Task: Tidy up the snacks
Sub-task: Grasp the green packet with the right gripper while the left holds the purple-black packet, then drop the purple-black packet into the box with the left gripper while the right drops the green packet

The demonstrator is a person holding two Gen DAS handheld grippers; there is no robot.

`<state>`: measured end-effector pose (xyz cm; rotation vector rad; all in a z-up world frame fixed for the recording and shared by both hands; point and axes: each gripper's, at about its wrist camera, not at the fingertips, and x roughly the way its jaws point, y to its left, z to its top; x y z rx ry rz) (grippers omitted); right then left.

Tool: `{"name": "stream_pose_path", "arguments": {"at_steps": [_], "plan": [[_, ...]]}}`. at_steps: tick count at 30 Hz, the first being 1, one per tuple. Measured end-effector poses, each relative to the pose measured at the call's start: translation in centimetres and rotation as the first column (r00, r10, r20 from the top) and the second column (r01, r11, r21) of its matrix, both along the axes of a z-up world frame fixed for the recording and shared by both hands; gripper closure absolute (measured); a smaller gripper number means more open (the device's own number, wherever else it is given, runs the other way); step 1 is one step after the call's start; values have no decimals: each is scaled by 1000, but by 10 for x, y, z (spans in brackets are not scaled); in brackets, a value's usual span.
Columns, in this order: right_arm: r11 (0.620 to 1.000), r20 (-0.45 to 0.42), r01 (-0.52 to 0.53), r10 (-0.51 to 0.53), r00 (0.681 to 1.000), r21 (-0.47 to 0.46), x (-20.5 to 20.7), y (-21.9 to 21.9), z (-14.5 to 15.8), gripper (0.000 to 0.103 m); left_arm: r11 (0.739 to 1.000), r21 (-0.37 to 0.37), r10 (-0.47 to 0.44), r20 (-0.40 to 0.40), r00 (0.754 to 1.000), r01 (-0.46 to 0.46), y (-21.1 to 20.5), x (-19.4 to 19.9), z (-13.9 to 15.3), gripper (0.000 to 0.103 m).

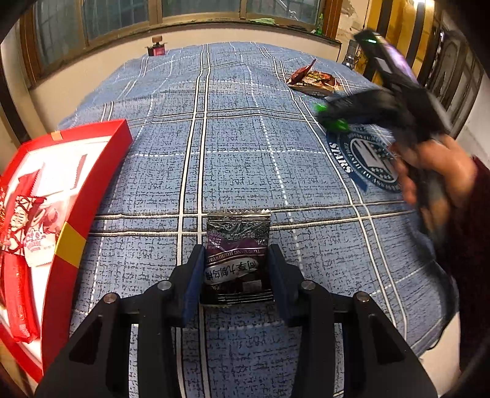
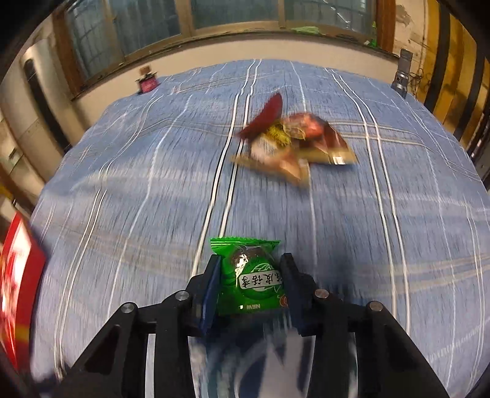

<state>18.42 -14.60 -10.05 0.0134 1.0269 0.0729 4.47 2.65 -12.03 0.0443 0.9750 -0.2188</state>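
The left tongs [image 1: 235, 269] pinch a dark purple snack packet [image 1: 237, 254], its blue pads pressed against both side edges, low in the centre of the left wrist view. The packet hangs over a blue plaid bedsheet [image 1: 239, 153] that covers the bed. At the left edge of that view lies a red gift box [image 1: 92, 171], open, with red-and-white snack packs [image 1: 27, 232] inside it.

The right tongs [image 2: 249, 284] pinch a green snack packet [image 2: 251, 275], pads against its two sides, low in the centre of the right wrist view. In the left wrist view the same tongs show blurred at the upper right, held by a hand [image 1: 435, 171] in a dark red sleeve [image 1: 471, 232], with a patch of green at the tips.

A small heap of red and brown snack wrappers [image 2: 294, 140] lies on the sheet in the upper middle of the right wrist view, well apart from both tongs. A round blue-and-white emblem [image 1: 367, 159] is printed on the sheet at the right of the left wrist view. A small dark red object [image 1: 156, 49] sits at the far edge of the bed, below the window [image 1: 122, 15].
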Motion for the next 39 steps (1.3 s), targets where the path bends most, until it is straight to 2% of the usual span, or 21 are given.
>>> {"name": "stream_pose_path", "arguments": {"at_steps": [4, 11, 18, 29, 33, 36, 39], "plan": [[996, 4, -60, 60, 998, 62, -50, -8, 9, 63, 999, 33, 14, 19, 1000, -14, -5, -6, 0, 64], [983, 85, -132, 122, 989, 126, -130, -17, 32, 63, 997, 65, 30, 43, 999, -33, -13, -17, -1, 64], [971, 108, -143, 124, 986, 192, -164, -17, 33, 63, 996, 86, 30, 70, 997, -36, -19, -29, 3, 64], [959, 76, -182, 170, 983, 216, -176, 8, 18, 63, 994, 90, 59, 107, 993, -69, -8, -39, 10, 64], [950, 74, -218, 207, 976, 224, -173, 29, 22, 63, 992, 88, 78, 120, 990, -89, 6, -40, 13, 64], [937, 92, -267, 253, 963, 226, -167, 52, 32, 63, 987, 86, 124, 156, 980, -139, 29, -41, 24, 64], [911, 129, -337, 315, 940, 238, -153, 89, 48, 63, 971, 90, 196, 217, 956, -219, 62, -41, 44, 64]]}}
